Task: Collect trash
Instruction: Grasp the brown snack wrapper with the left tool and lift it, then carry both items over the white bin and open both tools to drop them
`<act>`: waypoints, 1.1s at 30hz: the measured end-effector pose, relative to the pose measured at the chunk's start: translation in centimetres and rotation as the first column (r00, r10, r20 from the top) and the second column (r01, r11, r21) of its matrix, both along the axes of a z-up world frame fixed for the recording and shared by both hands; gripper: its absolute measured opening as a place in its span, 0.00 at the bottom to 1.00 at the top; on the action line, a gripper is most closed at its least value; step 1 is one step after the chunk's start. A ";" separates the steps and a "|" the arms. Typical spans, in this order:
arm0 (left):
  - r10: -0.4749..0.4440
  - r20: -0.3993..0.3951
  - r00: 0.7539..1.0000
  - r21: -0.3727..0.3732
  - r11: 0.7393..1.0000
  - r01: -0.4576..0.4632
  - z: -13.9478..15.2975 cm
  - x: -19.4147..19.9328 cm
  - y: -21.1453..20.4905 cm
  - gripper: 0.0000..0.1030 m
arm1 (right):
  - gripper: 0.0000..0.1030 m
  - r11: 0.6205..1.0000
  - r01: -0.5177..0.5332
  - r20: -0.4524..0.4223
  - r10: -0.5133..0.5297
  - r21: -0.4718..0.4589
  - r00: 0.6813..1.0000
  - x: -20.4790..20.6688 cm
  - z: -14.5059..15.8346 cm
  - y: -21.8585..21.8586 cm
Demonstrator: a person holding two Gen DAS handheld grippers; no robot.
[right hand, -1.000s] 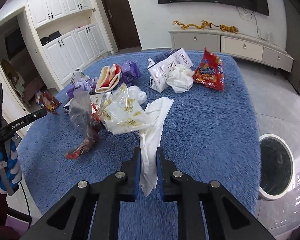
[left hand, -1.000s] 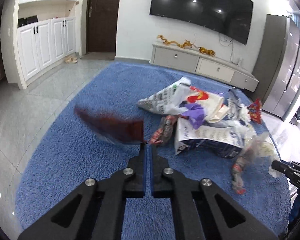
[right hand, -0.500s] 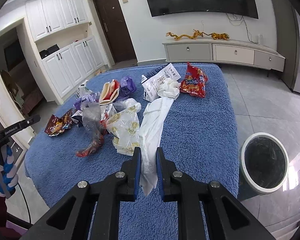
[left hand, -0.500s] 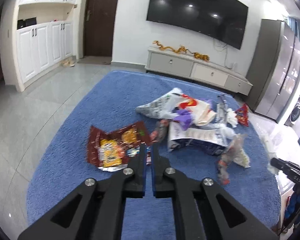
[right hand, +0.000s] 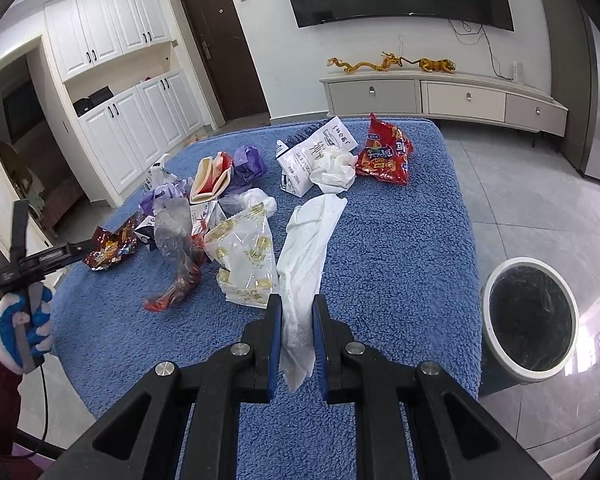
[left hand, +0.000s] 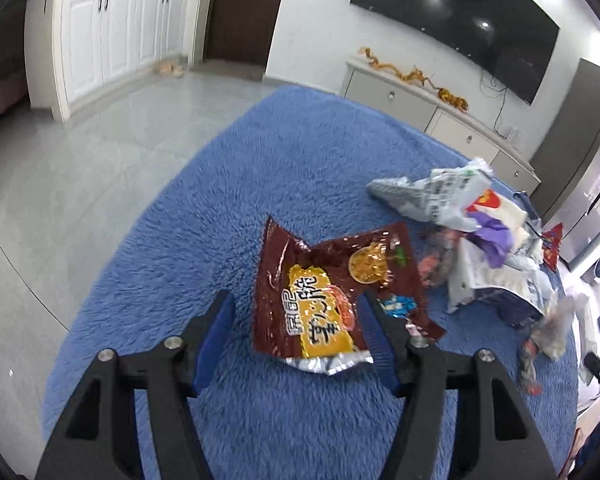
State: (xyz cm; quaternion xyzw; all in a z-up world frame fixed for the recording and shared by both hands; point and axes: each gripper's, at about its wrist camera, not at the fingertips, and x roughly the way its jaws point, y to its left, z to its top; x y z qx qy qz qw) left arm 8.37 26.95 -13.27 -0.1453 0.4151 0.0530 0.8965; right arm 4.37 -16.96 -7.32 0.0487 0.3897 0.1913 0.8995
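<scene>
Between the right tool [right hand: 296, 308] pads hangs a crumpled white tissue [right hand: 306, 248].

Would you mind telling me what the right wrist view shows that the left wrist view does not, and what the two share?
Only the right wrist view shows the trash bin on the floor beside the blue rug, and the right hand-held gripper shut on a white tissue. Only the left wrist view shows the left hand-held gripper open from close up, its fingers either side of the brown snack bag, with the label readable. Both show the rug, the snack bag, the trash pile and the TV wall.
</scene>
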 end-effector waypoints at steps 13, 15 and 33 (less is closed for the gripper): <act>0.040 0.063 0.997 -0.005 0.999 -0.040 2.3 -1.9 -0.2 0.01 | 0.14 1.000 -0.001 -0.003 0.001 0.017 1.000 0.1 -0.4 -0.3; 0.038 0.092 0.995 -0.007 0.999 -0.037 3.9 -2.5 -0.4 0.01 | 0.14 1.000 0.001 0.002 -0.001 0.028 1.000 0.0 -0.3 -0.6; -0.364 0.232 0.902 0.034 0.930 0.366 14.9 2.9 -19.3 0.01 | 0.14 0.950 0.262 0.017 -0.269 0.168 0.963 0.4 2.2 -7.9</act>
